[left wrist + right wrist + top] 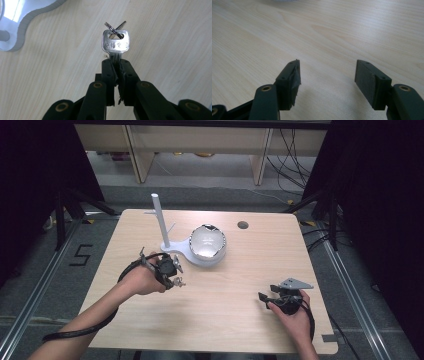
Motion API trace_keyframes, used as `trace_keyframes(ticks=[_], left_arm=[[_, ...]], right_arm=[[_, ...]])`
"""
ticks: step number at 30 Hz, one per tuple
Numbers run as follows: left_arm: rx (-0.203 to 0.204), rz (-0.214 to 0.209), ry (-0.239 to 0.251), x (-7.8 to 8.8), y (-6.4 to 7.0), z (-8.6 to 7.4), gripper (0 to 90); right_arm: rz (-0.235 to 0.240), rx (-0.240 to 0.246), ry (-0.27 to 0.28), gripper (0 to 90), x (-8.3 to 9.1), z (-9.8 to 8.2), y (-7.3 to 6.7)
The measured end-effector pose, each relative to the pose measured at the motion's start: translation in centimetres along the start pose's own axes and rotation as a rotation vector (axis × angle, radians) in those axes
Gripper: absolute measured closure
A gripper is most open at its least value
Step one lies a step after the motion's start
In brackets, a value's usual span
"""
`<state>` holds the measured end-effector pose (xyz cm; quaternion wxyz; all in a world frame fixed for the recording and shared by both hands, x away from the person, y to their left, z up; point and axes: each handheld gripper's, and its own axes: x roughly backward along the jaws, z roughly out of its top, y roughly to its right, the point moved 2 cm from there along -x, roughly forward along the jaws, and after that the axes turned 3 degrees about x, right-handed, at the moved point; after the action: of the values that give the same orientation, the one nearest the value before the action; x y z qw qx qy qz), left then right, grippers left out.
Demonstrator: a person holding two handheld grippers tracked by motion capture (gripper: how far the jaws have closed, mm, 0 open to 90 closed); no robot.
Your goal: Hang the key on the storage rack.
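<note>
**Left hand-held gripper clamped on key; right hand-held gripper spread and empty**

Left hand-held gripper: the jaws are closed together on the blade of a silver key. The key head projects beyond the jaw tips and carries a thin metal ring through its slot. In the high view this hand-held gripper sits at the left-centre of the worktop, held in the person's left hand, with its cable trailing back along the forearm. The key shows there as a small metallic glint at the jaw tips.

Right hand-held gripper: the jaws stand wide apart with nothing between them, above bare wood. In the high view it is near the front right of the worktop, held in the right hand, well apart from the left unit.

Surroundings: just beyond the left hand-held gripper stands a white stand with an upright post and short side pegs. A shiny bowl rests on its base. A round hole lies in the worktop beyond the bowl.
</note>
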<state>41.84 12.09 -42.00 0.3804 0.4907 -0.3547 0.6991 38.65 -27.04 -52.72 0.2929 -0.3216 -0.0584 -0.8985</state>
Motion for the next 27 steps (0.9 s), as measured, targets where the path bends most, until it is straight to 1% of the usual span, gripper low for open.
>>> trace_keyframes(ticks=[1,2,4,5,6,7,8,10,11,12,13,14,15,16,17,18,19,20,21,22,23,24,25,26,27], left_arm=[[0.000,-0.001,-0.001,0.1,-0.2,-0.1,83.1],[0.007,0.003,0.000,0.1,-0.3,-0.2,83.1],[0.012,0.011,-0.003,0.2,-0.6,-0.3,83.1],[0.021,0.016,0.004,0.3,-0.8,-0.4,83.1],[0.035,0.020,0.015,0.3,-0.9,-0.5,83.1],[0.028,0.021,0.004,0.4,-1.1,-0.6,83.1],[0.044,0.025,0.015,0.3,-1.2,-0.7,83.1],[0.044,0.034,0.006,0.5,-1.6,-0.8,83.1],[0.057,0.038,0.016,0.5,-1.7,-0.9,83.1],[0.053,0.039,0.007,0.6,-1.9,-1.0,83.1],[0.069,0.041,0.016,0.6,-2.0,-1.1,83.1],[0.065,0.044,0.013,0.7,-2.3,-1.1,83.1],[0.080,0.045,0.024,0.7,-2.4,-1.2,83.1],[0.078,0.045,0.022,0.9,-2.6,-1.3,83.1],[0.086,0.049,0.029,0.9,-2.8,-1.3,83.1],[0.090,0.051,0.032,1.0,-3.0,-1.4,83.1],[0.091,0.052,0.027,1.2,-3.2,-1.4,83.1],[0.100,0.057,0.036,1.2,-3.3,-1.5,83.1],[0.096,0.059,0.031,1.3,-3.5,-1.6,83.1],[0.097,0.058,0.028,1.4,-3.7,-1.6,83.1],[0.101,0.061,0.032,1.4,-3.8,-1.6,83.1],[0.103,0.060,0.027,1.5,-3.9,-1.7,83.1],[0.104,0.065,0.022,1.7,-4.1,-1.7,83.1],[0.109,0.068,0.028,1.7,-4.2,-1.7,83.1],[0.108,0.069,0.029,1.8,-4.4,-1.8,83.1]], right_arm=[[-0.003,0.005,0.003,38.2,0.0,0.0,0.1],[0.002,-0.005,-0.001,38.3,0.0,0.0,0.0],[0.002,-0.005,-0.001,38.3,0.0,0.0,0.0],[-0.001,0.004,0.003,38.3,0.0,0.0,0.0],[0.000,-0.002,0.000,38.3,0.0,0.0,0.0],[-0.001,0.000,0.000,38.3,0.0,0.0,0.0],[0.000,0.000,0.000,38.3,0.0,0.0,0.0],[0.000,0.000,0.001,38.3,0.0,0.0,0.0],[0.000,0.002,0.001,38.3,0.0,0.0,0.0],[0.004,0.000,0.002,38.3,0.0,0.0,0.0],[0.007,0.000,0.005,38.4,0.0,0.0,0.0],[0.007,-0.001,0.006,38.3,0.0,0.0,0.0],[0.005,0.000,0.021,38.3,-0.1,0.0,0.0],[0.004,-0.001,0.022,38.3,-0.1,0.0,0.0],[0.000,-0.001,0.013,38.4,0.0,0.0,0.0],[-0.006,0.025,0.021,38.4,0.0,0.0,0.3],[0.001,0.019,0.024,38.4,0.0,0.0,0.3],[0.009,-0.020,0.028,38.5,0.0,0.0,0.0],[-0.001,-0.006,0.034,38.4,0.0,0.0,0.1],[0.004,-0.010,0.025,38.4,0.1,0.0,0.1],[0.003,-0.007,0.030,38.4,0.1,0.0,0.1],[0.008,0.008,0.043,38.4,0.0,0.0,0.4],[0.016,0.003,0.038,38.4,0.1,0.0,0.3],[0.017,0.004,0.038,38.4,0.1,0.0,0.4],[0.014,-0.032,0.034,38.4,0.1,-0.1,0.1]])
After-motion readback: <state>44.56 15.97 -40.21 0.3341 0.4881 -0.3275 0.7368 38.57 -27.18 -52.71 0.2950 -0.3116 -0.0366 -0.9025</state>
